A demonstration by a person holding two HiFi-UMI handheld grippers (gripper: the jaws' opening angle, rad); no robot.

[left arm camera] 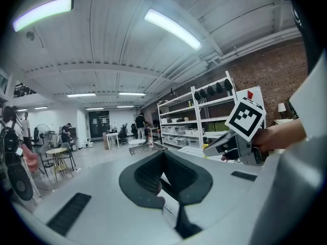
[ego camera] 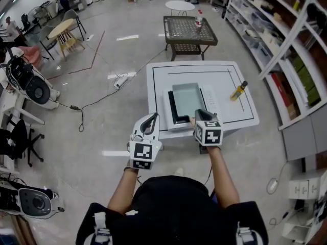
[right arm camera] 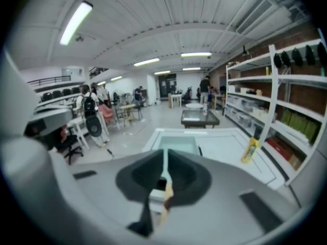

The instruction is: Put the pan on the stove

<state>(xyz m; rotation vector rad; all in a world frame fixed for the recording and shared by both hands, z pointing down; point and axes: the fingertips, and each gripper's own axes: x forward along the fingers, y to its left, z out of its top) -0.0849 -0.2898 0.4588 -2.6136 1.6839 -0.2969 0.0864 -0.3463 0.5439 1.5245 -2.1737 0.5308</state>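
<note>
A pale green rectangular pan (ego camera: 186, 98) lies over the white stove (ego camera: 210, 101) on the white table (ego camera: 230, 75). An L-shaped strip of the stove's black top (ego camera: 173, 114) shows at the pan's near left. Whether the pan touches the stove I cannot tell. My right gripper (ego camera: 200, 117) is shut on the pan's wooden handle (right arm camera: 167, 190), and in the right gripper view a thin stem runs from the handle to the pan (right arm camera: 179, 144). My left gripper (ego camera: 151, 119) hovers left of the stove at the table's near edge, shut with nothing in it (left arm camera: 164, 161).
A yellow bottle (ego camera: 238, 91) stands on the table right of the stove. Beyond the table are a dark mesh-top table (ego camera: 189, 32) and a round white one (ego camera: 180, 5). Shelving (ego camera: 286, 50) runs along the right. Cables and chairs are on the floor at the left.
</note>
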